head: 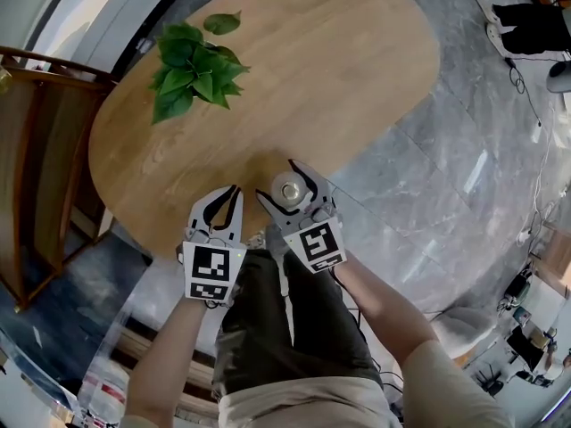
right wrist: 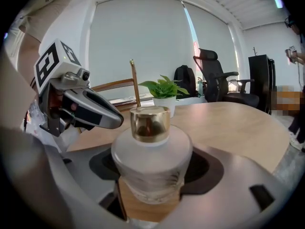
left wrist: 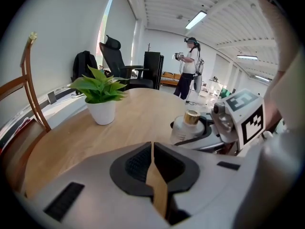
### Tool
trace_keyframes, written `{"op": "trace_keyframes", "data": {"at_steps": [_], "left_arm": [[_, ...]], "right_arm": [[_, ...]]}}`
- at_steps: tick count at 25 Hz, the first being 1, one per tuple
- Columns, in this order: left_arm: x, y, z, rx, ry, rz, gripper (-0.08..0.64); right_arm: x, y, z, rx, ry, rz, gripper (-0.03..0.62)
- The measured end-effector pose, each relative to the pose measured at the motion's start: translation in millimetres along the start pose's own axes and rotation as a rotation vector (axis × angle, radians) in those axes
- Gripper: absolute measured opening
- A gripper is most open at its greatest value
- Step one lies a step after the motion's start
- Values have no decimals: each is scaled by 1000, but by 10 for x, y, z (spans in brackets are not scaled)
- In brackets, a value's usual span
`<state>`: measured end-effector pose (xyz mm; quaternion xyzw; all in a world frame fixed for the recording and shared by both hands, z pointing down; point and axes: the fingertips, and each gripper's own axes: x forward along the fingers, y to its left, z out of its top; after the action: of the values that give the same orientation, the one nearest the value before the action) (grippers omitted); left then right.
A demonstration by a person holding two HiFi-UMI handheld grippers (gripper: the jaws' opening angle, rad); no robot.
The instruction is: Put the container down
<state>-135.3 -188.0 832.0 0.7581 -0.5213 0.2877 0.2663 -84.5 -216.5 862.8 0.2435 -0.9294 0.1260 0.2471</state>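
The container (right wrist: 151, 151) is a squat frosted white bottle with a gold cap. My right gripper (head: 280, 184) is shut on its body. It is held upright at the near edge of the oval wooden table (head: 339, 69); I cannot tell whether its base touches the wood. In the left gripper view the container (left wrist: 187, 128) shows to the right, inside the right jaws. My left gripper (head: 225, 201) hovers just left of it, shut with nothing between its jaws, which meet in a thin line (left wrist: 152, 149).
A leafy plant in a white pot (head: 192, 69) stands on the table's far left part. A wooden chair (head: 36, 150) is at the left. A black office chair (left wrist: 119, 66) and a person (left wrist: 190, 66) are far across the room.
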Motion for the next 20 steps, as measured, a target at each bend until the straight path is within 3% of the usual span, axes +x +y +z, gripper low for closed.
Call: {"op": "trace_keyframes", "data": {"at_steps": [4, 13, 20], "left_arm": [[130, -15, -83, -4, 7, -9, 18], [245, 3, -146, -59, 25, -18, 18], [273, -31, -132, -55, 38, -27, 18]], "right_arm": [[106, 23, -195, 6, 5, 14, 334], [196, 134, -320, -116, 25, 32, 334], [250, 92, -344, -98, 58, -10, 336]]}}
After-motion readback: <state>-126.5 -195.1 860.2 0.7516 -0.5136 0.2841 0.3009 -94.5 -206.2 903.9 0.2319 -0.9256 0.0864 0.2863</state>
